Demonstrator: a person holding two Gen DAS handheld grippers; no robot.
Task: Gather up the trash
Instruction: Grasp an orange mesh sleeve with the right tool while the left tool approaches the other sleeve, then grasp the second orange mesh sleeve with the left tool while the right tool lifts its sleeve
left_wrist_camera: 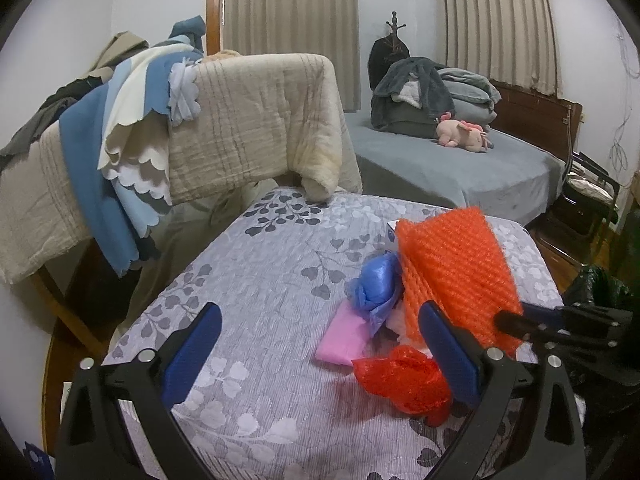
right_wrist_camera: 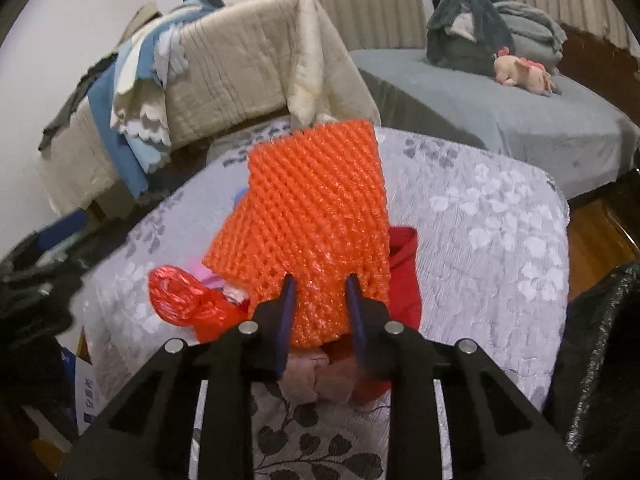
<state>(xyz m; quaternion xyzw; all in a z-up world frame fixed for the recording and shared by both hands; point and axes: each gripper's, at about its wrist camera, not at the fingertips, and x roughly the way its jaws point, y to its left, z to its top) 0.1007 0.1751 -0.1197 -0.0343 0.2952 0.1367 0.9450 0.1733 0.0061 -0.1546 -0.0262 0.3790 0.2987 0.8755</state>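
Note:
My right gripper [right_wrist_camera: 320, 282] is shut on an orange foam net [right_wrist_camera: 308, 216] and holds it up over the floral mattress [right_wrist_camera: 500, 220]; the net [left_wrist_camera: 456, 264] and the right gripper [left_wrist_camera: 516, 318] also show in the left wrist view. Under it lie a red plastic bag [right_wrist_camera: 188, 300], a crumpled pink piece [right_wrist_camera: 316, 380] and a red item [right_wrist_camera: 404, 272]. My left gripper [left_wrist_camera: 320, 328] is open and empty above the mattress [left_wrist_camera: 260, 280], left of the trash pile: a red bag [left_wrist_camera: 404, 380], a pink wrapper [left_wrist_camera: 344, 340] and a blue bag [left_wrist_camera: 376, 284].
A black trash bag [right_wrist_camera: 600, 352] hangs at the mattress's right edge and also shows in the left wrist view [left_wrist_camera: 600, 284]. A blanket-draped rack [left_wrist_camera: 248, 120] stands behind the mattress. A grey bed [left_wrist_camera: 460, 164] with folded blankets and a pink plush toy [left_wrist_camera: 464, 132] is beyond.

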